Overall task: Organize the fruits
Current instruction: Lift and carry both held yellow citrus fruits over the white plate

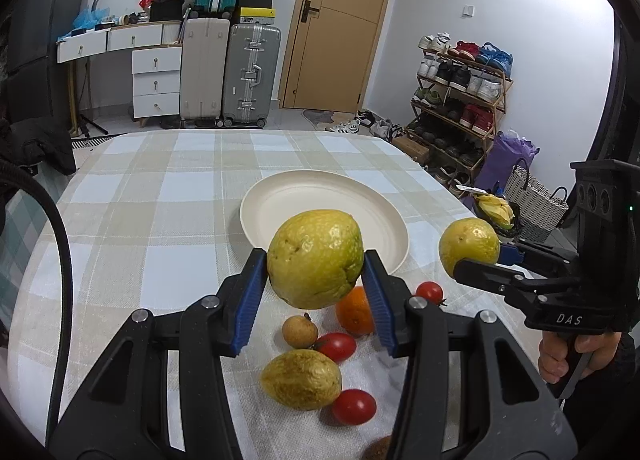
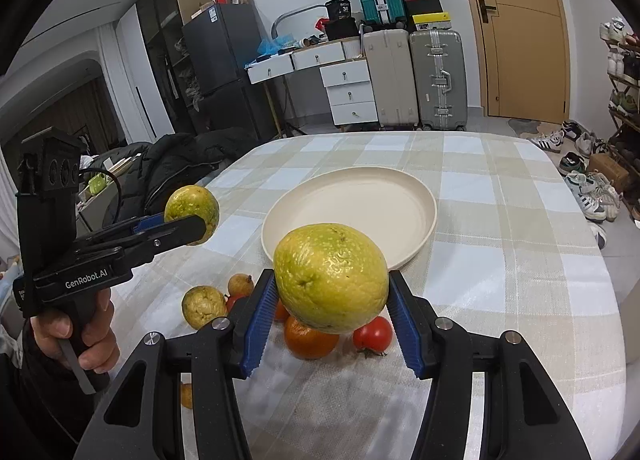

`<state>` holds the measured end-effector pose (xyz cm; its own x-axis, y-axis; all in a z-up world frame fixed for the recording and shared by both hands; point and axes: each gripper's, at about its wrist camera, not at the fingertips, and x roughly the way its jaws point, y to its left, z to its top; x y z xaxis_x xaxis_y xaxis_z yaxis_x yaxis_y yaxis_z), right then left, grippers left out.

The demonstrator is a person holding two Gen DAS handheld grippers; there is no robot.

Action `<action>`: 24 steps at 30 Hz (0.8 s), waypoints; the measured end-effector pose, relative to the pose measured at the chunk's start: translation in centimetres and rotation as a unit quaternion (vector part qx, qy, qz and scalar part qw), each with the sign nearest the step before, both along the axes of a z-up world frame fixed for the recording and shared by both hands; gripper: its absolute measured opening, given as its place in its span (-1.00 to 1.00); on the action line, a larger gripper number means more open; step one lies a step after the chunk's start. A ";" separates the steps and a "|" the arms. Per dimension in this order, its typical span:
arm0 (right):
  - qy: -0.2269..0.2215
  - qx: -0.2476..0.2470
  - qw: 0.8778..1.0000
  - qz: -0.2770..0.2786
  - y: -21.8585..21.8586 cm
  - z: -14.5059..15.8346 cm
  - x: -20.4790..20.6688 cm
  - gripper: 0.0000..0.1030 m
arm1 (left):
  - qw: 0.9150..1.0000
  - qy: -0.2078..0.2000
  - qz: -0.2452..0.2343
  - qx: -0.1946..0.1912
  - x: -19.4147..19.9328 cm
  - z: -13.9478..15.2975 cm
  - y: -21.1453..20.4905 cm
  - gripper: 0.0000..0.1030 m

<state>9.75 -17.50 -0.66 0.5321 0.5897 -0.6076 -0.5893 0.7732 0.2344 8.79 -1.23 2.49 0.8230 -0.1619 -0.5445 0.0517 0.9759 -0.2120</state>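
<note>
Cream plate lies bare; each gripper's fingers clamp a yellow-green fruit.

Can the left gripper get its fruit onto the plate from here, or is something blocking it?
Probably yes. The left gripper holds its yellow-green fruit above the table, and the plate just ahead is bare. The right gripper is off to the side.

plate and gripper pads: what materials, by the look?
Plate: cream, matte with no glare, thick rolled rim; likely plastic or fibre composite, could be matte ceramic. Left gripper pads: blue, ribbed, dull sheen; probably rubber or soft plastic, on black matte plastic fingers.
</note>
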 end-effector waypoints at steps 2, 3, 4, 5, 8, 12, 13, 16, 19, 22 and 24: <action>0.001 0.000 1.000 -0.001 0.1 -0.1 0.4 0.08 | 1.000 0.001 0.001 0.002 0.6 -0.1 0.0 -0.11; 0.001 -0.001 1.000 -0.002 0.1 -0.1 0.6 0.08 | 1.000 0.002 0.001 0.002 0.9 -0.1 0.0 -0.11; 0.001 0.000 1.000 -0.003 0.1 0.0 0.7 0.08 | 1.000 0.002 0.002 0.001 0.9 -0.2 0.1 -0.11; 0.001 0.001 1.000 -0.003 0.1 0.0 0.9 0.08 | 1.000 0.003 0.002 0.000 1.1 -0.2 0.0 -0.11; 0.002 0.005 1.000 -0.006 0.0 0.3 1.5 0.08 | 1.000 0.008 0.003 -0.002 2.2 -0.3 0.0 -0.11; 0.010 0.015 1.000 -0.008 0.0 0.8 2.4 0.08 | 1.000 0.008 0.000 0.004 3.5 -0.4 -0.3 -0.11; 0.011 0.016 1.000 -0.008 0.1 0.9 2.6 0.08 | 1.000 0.007 -0.002 0.004 3.8 -0.4 -0.4 -0.11; 0.006 0.011 1.000 -0.010 0.4 1.4 3.0 0.08 | 1.000 0.008 -0.005 0.003 4.7 -0.6 -0.6 -0.11; 0.003 0.012 1.000 -0.009 0.7 1.5 3.5 0.08 | 1.000 0.009 -0.009 0.002 5.6 -0.9 -0.8 -0.11; 0.009 0.010 1.000 -0.008 0.9 0.7 4.4 0.08 | 1.000 0.017 -0.012 0.002 6.5 -1.4 -1.1 -0.11; 0.017 0.004 1.000 -0.011 1.1 0.0 4.9 0.08 | 1.000 0.023 -0.013 0.002 7.2 -1.8 -1.2 -0.11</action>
<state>14.61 -16.42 -0.69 0.5236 0.5832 -0.6211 -0.5640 0.7837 0.2603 15.94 -2.40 0.69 0.7927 -0.1811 -0.5820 0.0676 0.9751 -0.2114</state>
